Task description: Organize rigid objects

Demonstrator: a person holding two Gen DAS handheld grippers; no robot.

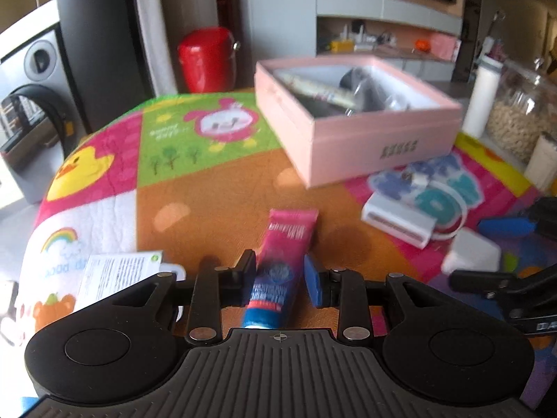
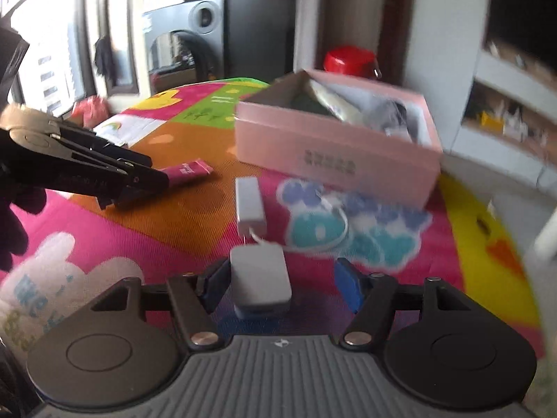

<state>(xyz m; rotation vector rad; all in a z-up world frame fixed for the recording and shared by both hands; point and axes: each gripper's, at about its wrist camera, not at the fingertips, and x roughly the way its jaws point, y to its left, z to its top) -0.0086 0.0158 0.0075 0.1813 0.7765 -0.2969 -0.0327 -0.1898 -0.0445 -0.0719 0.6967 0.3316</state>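
Observation:
A pink and blue tube (image 1: 278,264) lies on the colourful mat between the pads of my left gripper (image 1: 280,278); the jaws stand open around it with a gap on the right side. The tube's end also shows in the right wrist view (image 2: 188,171). My right gripper (image 2: 282,287) is open around a white charger block (image 2: 261,284), whose cable runs to a white rectangular adapter (image 2: 249,203). The charger (image 1: 473,252) and adapter (image 1: 400,221) also show in the left wrist view. An open pink box (image 1: 365,139) holding several items stands behind them; it also shows in the right wrist view (image 2: 334,160).
A red pot (image 1: 207,59) stands beyond the table's far edge. A glass jar of grains (image 1: 518,115) and a white bottle (image 1: 482,99) stand at the right. A white paper leaflet (image 1: 115,275) lies at the left. The left gripper's arm (image 2: 87,170) crosses the right wrist view.

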